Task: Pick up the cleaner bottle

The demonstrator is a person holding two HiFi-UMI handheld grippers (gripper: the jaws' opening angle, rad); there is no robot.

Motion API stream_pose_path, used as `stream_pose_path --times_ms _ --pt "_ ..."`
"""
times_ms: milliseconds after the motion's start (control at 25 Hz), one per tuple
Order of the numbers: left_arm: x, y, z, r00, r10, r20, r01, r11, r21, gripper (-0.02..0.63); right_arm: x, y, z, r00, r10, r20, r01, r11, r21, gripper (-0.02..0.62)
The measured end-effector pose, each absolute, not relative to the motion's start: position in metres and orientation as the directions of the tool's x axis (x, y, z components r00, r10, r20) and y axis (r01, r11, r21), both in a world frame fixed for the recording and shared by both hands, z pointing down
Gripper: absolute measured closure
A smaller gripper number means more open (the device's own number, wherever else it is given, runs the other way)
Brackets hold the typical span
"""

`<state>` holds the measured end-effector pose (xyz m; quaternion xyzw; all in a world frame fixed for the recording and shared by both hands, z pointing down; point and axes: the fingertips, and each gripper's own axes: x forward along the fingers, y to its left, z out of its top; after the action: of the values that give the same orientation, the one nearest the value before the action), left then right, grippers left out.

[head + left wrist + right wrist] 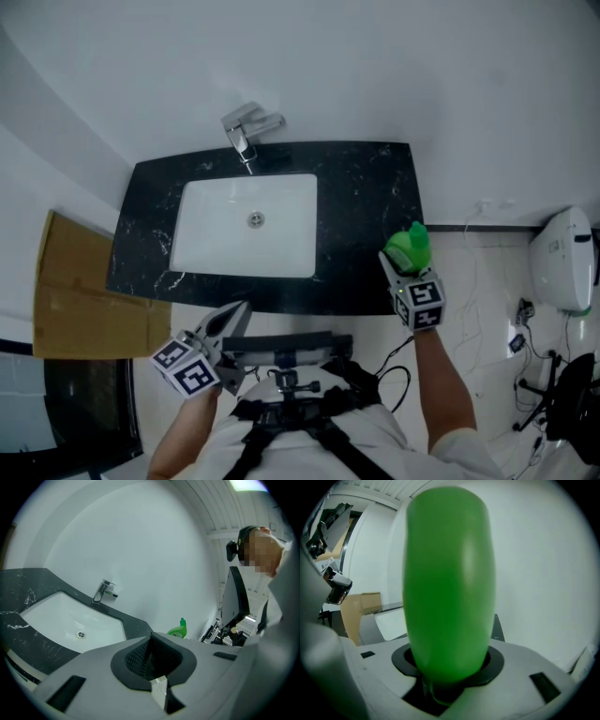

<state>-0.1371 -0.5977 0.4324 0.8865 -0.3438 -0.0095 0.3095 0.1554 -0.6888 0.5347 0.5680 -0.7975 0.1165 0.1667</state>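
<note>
Over the front-right edge of the counter (370,202), right tongs (405,262) grip the cleaner bottle (410,244); left tongs (236,317) closed, empty.

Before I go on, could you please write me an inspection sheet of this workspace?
Surface: black marbled counter with a white sink and a faucet.
Job's things: green cleaner bottle, upright at the counter's right front corner.
Clutter: nothing seen on the counter.
Grippers: right gripper shut on the cleaner bottle; left gripper shut, empty, held back from the counter.
Cables: thin cables trailing at the right.
Surroundings: white wall behind; cardboard at the left; white fixture at the right.
</note>
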Motion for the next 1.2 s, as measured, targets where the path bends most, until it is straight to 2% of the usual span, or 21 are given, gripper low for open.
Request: stream_pose_path --times_ms 1200 --pt "-0.150 -0.598 0.432 0.757 -0.630 0.173 -0.601 -0.569 0.561 0.612 0.153 -0.693 0.526 -0.251 -0.868 0.429 -0.958 0.287 0.022 0.414"
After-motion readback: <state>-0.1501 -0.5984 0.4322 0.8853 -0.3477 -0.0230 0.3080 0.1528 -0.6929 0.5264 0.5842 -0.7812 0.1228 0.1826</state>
